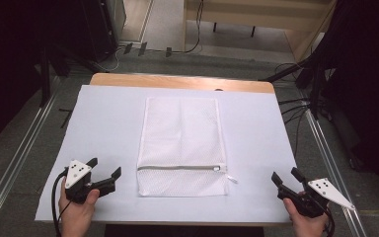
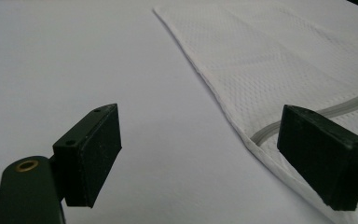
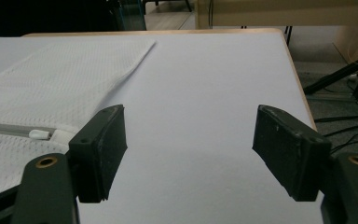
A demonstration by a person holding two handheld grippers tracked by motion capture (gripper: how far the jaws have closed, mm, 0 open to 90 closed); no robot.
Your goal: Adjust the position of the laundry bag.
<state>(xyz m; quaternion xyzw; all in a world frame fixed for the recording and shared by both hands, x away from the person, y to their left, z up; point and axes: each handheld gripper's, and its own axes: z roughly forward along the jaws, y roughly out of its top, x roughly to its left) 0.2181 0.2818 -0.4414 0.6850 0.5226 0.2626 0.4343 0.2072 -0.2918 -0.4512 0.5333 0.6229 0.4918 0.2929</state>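
A white mesh laundry bag [image 1: 181,146] lies flat in the middle of the worktop [image 1: 103,123], its zip [image 1: 180,167] running across near the end closest to the person, with the white pull tab [image 1: 221,168] at the right end of that zip. The left gripper [image 1: 105,175] hovers just left of the bag's near corner, jaws wide and holding nothing; in the left gripper view the bag's edge [image 2: 223,105] lies between them. The right gripper [image 1: 285,176] sits well to the right of the bag, jaws likewise wide and empty.

The likely trouble is the pull tab: it is small and lies flat against the mesh, so the right jaws could close on fabric beside it, or slide over it and bunch the bag. If the left gripper does not pin the bag near the zip's left end, any tug on the tab would probably drag the whole light bag across the smooth sheet instead of opening it. Pinching both layers together could also jam the zip.
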